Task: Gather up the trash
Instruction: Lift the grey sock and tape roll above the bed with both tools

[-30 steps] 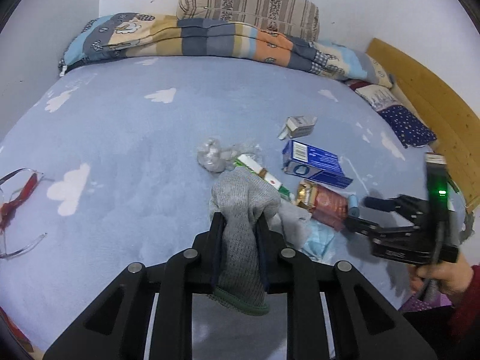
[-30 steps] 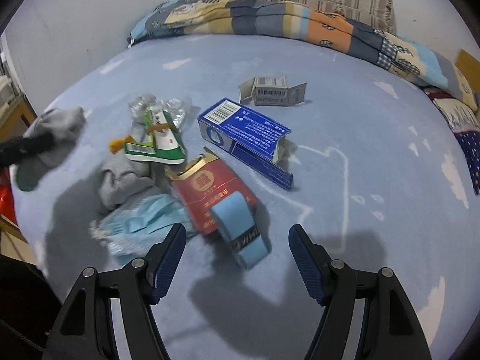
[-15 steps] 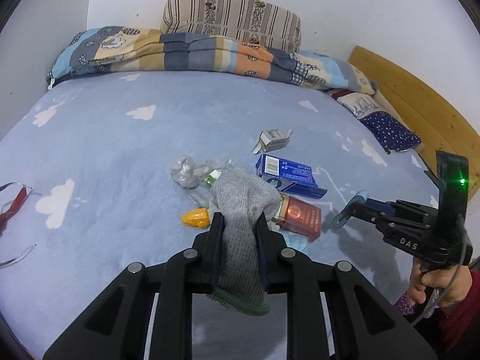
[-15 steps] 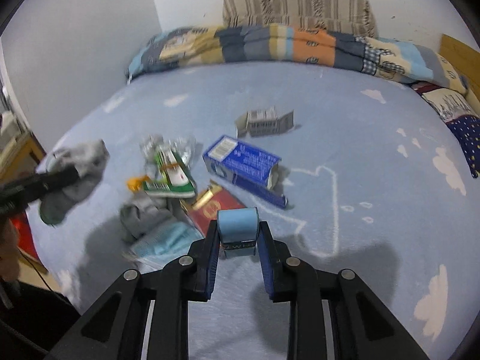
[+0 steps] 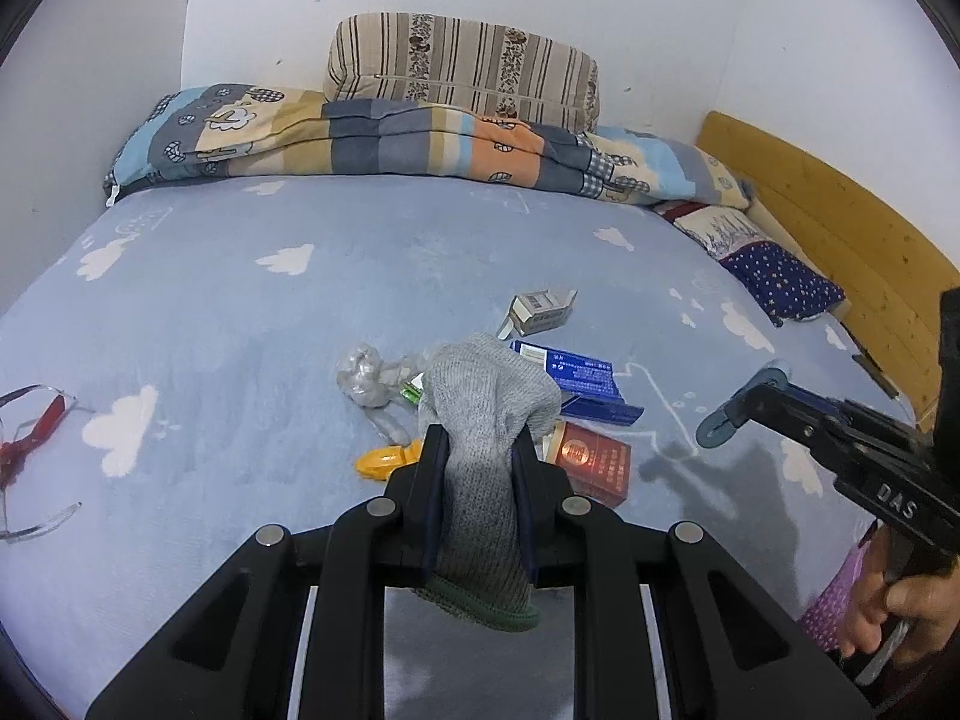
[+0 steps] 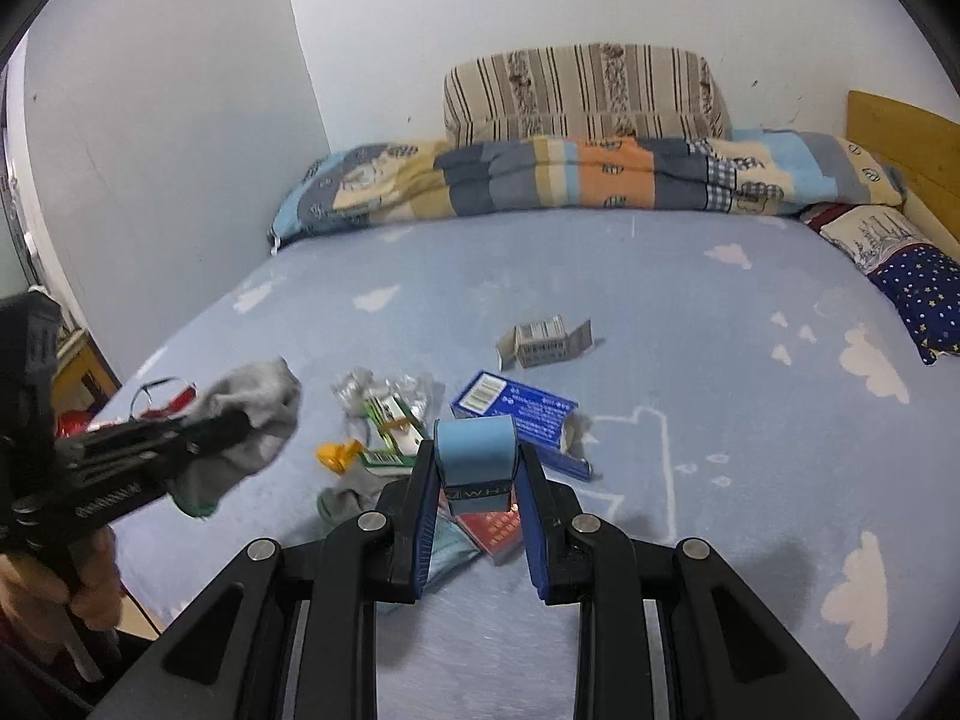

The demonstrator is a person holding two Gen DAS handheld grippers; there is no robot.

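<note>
My left gripper [image 5: 478, 462] is shut on a grey sock [image 5: 486, 414] and holds it above the bed; the sock also shows in the right wrist view [image 6: 252, 420]. My right gripper [image 6: 477, 468] is shut on a light blue tape roll [image 6: 476, 455], lifted off the bed; the roll also shows in the left wrist view [image 5: 741, 414]. On the blue sheet lies a trash pile: a blue box [image 6: 516, 414], a red cigarette pack [image 5: 591, 462], a grey carton [image 6: 543, 342], crumpled plastic [image 5: 363, 375], a green-white wrapper [image 6: 393, 426], a yellow piece [image 5: 384, 459] and another grey sock [image 6: 348, 495].
Folded striped quilt [image 5: 390, 138] and a striped pillow [image 5: 468, 69] lie at the bed's far end. A star-print pillow [image 5: 780, 282] and wooden headboard [image 5: 840, 234] are at the right. Red-framed glasses [image 5: 30, 450] lie at the left.
My right gripper shut on the blue tape roll and lifted it off the bed. Both grippers have risen and pulled back from the pile, the left still holding the sock.
</note>
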